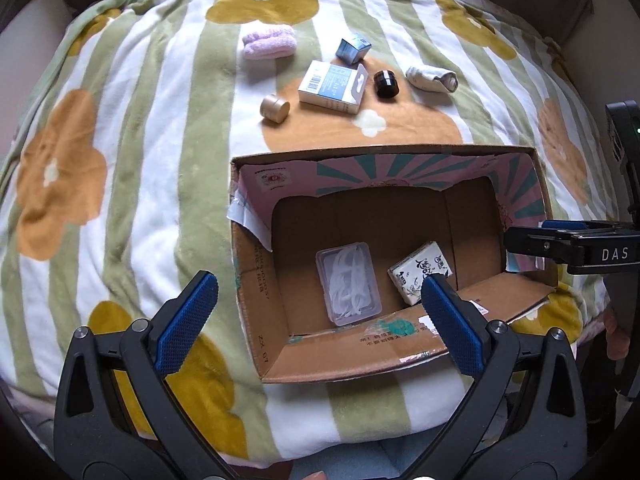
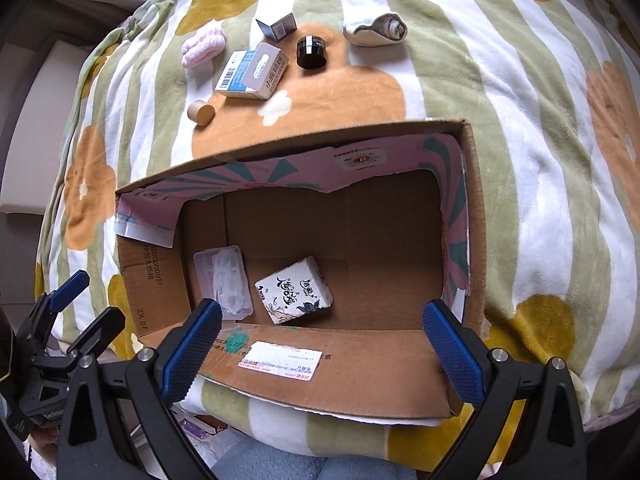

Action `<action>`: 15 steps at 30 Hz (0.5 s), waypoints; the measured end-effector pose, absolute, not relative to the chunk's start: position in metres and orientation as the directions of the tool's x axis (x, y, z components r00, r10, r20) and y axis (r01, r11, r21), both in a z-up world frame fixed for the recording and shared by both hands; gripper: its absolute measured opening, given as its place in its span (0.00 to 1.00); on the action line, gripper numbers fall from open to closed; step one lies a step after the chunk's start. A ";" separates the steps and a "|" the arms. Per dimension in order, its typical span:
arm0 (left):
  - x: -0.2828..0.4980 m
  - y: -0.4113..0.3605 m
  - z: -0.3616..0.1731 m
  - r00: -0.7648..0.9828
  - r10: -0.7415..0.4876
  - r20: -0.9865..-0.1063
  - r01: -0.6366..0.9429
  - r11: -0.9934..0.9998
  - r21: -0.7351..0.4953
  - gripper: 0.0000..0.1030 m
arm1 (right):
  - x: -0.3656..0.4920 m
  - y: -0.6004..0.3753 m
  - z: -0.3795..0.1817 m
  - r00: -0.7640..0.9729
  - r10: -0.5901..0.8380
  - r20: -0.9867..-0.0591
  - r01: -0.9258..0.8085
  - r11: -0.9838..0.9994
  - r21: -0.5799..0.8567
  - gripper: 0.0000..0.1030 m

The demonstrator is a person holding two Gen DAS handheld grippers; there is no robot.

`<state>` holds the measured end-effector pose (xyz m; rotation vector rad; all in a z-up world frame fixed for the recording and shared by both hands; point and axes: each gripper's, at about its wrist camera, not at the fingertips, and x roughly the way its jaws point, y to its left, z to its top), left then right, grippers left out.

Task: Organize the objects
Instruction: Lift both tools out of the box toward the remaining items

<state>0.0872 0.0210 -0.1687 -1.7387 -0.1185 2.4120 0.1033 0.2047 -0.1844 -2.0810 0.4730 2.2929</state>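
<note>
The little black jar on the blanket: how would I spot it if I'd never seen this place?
Start at the cardboard box on the flowered blanket; loose items lie beyond its far wall. The black jar sits between a white carton and a rolled white sock. It is the only dark item there.

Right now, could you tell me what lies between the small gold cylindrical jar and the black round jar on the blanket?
The white and blue rectangular carton lies between the gold jar and black jar, clearest in the left wrist view.
</note>
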 end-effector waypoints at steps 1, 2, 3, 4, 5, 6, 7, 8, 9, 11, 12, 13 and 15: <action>0.087 0.018 -0.165 -0.310 0.182 -0.933 -0.073 -0.983 -0.168 0.98 | 0.103 0.204 -0.181 -0.119 -0.189 -0.975 -0.202 -0.956 0.210 0.98; 0.086 0.015 -0.162 -0.313 0.189 -0.931 -0.056 -0.982 -0.180 0.98 | 0.103 0.203 -0.178 -0.120 -0.187 -0.975 -0.199 -0.958 0.208 0.98; 0.086 0.011 -0.158 -0.318 0.196 -0.928 -0.043 -0.980 -0.193 0.98 | 0.103 0.203 -0.175 -0.119 -0.189 -0.975 -0.199 -0.957 0.210 0.98; 0.085 0.009 -0.154 -0.322 0.201 -0.925 -0.034 -0.979 -0.201 0.98 | 0.103 0.204 -0.172 -0.118 -0.194 -0.974 -0.202 -0.955 0.215 0.98; 0.084 0.007 -0.149 -0.325 0.202 -0.924 -0.030 -0.979 -0.204 0.98 | 0.103 0.205 -0.169 -0.120 -0.200 -0.972 -0.207 -0.953 0.221 0.98; 0.084 0.005 -0.144 -0.331 0.198 -0.923 -0.030 -0.979 -0.200 0.98 | 0.103 0.205 -0.165 -0.125 -0.201 -0.972 -0.211 -0.951 0.224 0.98; 0.082 0.004 -0.139 -0.338 0.193 -0.921 -0.032 -0.981 -0.193 0.98 | 0.102 0.206 -0.161 -0.131 -0.202 -0.971 -0.212 -0.951 0.226 0.98; 0.081 0.002 -0.134 -0.345 0.186 -0.920 -0.034 -0.982 -0.186 0.98 | 0.102 0.206 -0.157 -0.138 -0.202 -0.970 -0.212 -0.950 0.228 0.98; 0.079 0.001 -0.129 -0.352 0.182 -0.918 -0.035 -0.983 -0.181 0.98 | 0.101 0.206 -0.152 -0.147 -0.200 -0.969 -0.208 -0.951 0.228 0.98; 0.075 -0.002 -0.120 -0.368 0.179 -0.913 -0.033 -0.983 -0.179 0.98 | 0.098 0.205 -0.141 -0.170 -0.188 -0.967 -0.198 -0.955 0.221 0.98; 0.071 -0.004 -0.116 -0.374 0.179 -0.910 -0.031 -0.983 -0.181 0.98 | 0.096 0.204 -0.136 -0.183 -0.181 -0.966 -0.191 -0.958 0.216 0.98; 0.068 -0.006 -0.113 -0.379 0.180 -0.908 -0.029 -0.983 -0.183 0.98 | 0.093 0.203 -0.132 -0.195 -0.174 -0.965 -0.184 -0.960 0.210 0.98; 0.060 -0.010 -0.108 -0.391 0.183 -0.902 -0.025 -0.982 -0.188 0.98 | 0.087 0.203 -0.124 -0.216 -0.171 -0.961 -0.177 -0.961 0.211 0.98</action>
